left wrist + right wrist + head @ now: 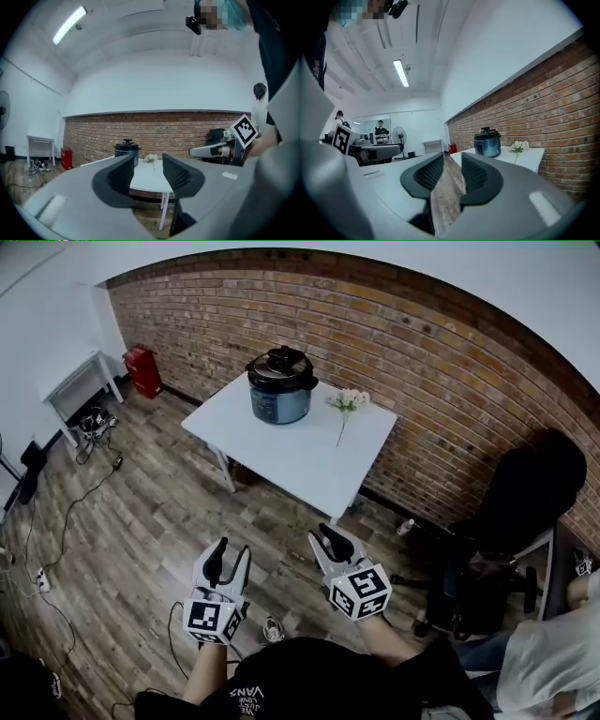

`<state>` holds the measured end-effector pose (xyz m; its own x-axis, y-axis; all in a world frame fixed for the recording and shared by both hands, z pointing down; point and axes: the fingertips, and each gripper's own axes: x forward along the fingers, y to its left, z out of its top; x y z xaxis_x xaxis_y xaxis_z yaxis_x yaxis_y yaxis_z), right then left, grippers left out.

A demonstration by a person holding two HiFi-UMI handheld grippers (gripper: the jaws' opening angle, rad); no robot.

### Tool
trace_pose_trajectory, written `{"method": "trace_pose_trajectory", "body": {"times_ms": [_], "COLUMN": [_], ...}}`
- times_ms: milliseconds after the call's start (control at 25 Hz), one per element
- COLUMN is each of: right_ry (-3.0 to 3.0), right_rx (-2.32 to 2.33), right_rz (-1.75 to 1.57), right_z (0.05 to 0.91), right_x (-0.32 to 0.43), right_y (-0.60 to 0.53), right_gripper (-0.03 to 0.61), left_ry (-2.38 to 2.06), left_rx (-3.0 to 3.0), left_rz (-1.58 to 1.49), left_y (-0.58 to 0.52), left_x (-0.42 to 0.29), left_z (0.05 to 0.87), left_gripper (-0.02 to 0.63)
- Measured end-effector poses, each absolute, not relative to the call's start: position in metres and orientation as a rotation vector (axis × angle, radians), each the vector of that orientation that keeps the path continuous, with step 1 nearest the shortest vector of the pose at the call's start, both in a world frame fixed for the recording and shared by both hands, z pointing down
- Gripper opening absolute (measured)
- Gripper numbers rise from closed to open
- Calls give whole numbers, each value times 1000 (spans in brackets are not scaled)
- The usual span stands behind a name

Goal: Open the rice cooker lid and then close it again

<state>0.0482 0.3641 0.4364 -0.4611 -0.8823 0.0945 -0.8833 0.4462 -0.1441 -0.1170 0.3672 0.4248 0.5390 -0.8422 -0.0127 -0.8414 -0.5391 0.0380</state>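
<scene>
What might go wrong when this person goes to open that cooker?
The flower sits close beside the rice cooker, so a careless reach might knock it. The cooker stands near the far edge of the table; a hard tug on its lid could shift it. Cables trail over the floor at left, a possible trip hazard.

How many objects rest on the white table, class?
2: the rice cooker stands toward the far side of the table, and a sprig of white flowers lies just to its right. Nothing appears hidden behind them.
</scene>
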Motion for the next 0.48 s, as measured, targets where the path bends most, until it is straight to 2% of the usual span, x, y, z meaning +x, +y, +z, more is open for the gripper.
{"method": "trace_pose_trajectory", "body": {"times_ms": [80,160,280,480], "right_ry": [-2672,-2674,-2656,-2638], "right_rx": [1652,1684,1725,1768], "right_rz": [296,311,327,350], "right_z": [435,433,434,436], "right_x": [43,39,31,13], "right_y": [353,342,328,310], "right_gripper": [211,278,310,314], "left_ry": [-1444,-1398,-1342,-1324], "left_rx": [2740,2751,2757,2774], "left_rz": [-46,-41,-32,2], "left_y": [357,347,333,310], "left_x": [-120,-125,-137,-166], "left_z": [426,427,429,430], "left_gripper": [187,230,288,296]}}
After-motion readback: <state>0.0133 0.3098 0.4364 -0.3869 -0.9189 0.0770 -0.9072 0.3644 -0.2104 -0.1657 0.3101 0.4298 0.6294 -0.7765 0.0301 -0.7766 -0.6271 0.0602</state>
